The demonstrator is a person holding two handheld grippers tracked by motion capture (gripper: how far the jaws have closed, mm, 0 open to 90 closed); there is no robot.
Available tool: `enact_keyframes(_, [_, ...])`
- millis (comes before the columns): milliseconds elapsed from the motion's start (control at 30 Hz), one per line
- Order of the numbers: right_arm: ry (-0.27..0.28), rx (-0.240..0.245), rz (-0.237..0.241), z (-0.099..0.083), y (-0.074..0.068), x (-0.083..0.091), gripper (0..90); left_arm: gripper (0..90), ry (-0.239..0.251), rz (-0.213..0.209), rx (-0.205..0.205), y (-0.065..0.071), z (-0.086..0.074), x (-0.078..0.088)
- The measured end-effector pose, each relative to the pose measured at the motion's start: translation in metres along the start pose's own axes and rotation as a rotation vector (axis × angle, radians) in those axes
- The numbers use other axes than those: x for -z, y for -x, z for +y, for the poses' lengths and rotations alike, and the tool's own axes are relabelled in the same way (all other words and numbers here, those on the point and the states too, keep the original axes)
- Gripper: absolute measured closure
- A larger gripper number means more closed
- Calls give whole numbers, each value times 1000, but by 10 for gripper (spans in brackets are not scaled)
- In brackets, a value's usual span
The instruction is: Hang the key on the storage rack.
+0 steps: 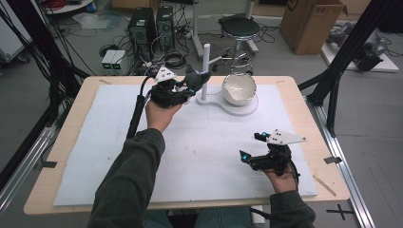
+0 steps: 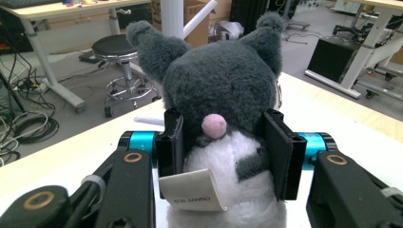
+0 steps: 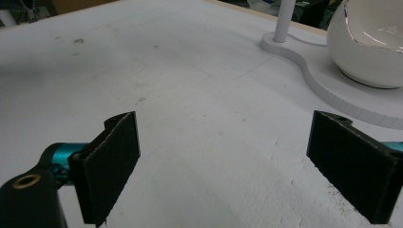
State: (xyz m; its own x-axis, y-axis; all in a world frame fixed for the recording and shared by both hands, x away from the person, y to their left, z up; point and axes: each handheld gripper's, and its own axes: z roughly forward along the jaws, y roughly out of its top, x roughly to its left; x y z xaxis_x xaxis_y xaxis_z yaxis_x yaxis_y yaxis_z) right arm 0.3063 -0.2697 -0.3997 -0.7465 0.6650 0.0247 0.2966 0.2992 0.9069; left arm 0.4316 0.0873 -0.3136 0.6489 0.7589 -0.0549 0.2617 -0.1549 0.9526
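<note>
A grey and white plush toy [image 2: 218, 95] with two ears, a pink tail and a paper tag is pinched between the pads of my left gripper [image 2: 223, 152]. In the high view that left gripper [image 1: 187, 88] holds the plush toy [image 1: 194, 78] at the back of the table, just left of the white pole [image 1: 205, 71] of a stand. My right gripper [image 1: 251, 146] rests low over the white mat near the front right, its pads [image 3: 111, 166] wide apart with nothing between them.
A white stand base [image 1: 237, 110] at the back centre carries the pole and a white egg-shaped bowl [image 1: 239, 89], seen close in the right gripper view as the bowl [image 3: 370, 47]. A white mat [image 1: 199, 152] covers the wooden table. A stool and computers stand beyond the far edge.
</note>
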Motion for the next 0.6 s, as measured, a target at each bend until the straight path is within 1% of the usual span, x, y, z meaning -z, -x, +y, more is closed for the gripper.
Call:
enact_keyframes(267, [0, -7, 2, 0, 0, 0, 99, 549, -7, -1, 4, 0, -2, -3])
enact_keyframes(600, [4, -5, 4, 0, 1, 0, 99, 548, -26, -2, -5, 1, -4, -7])
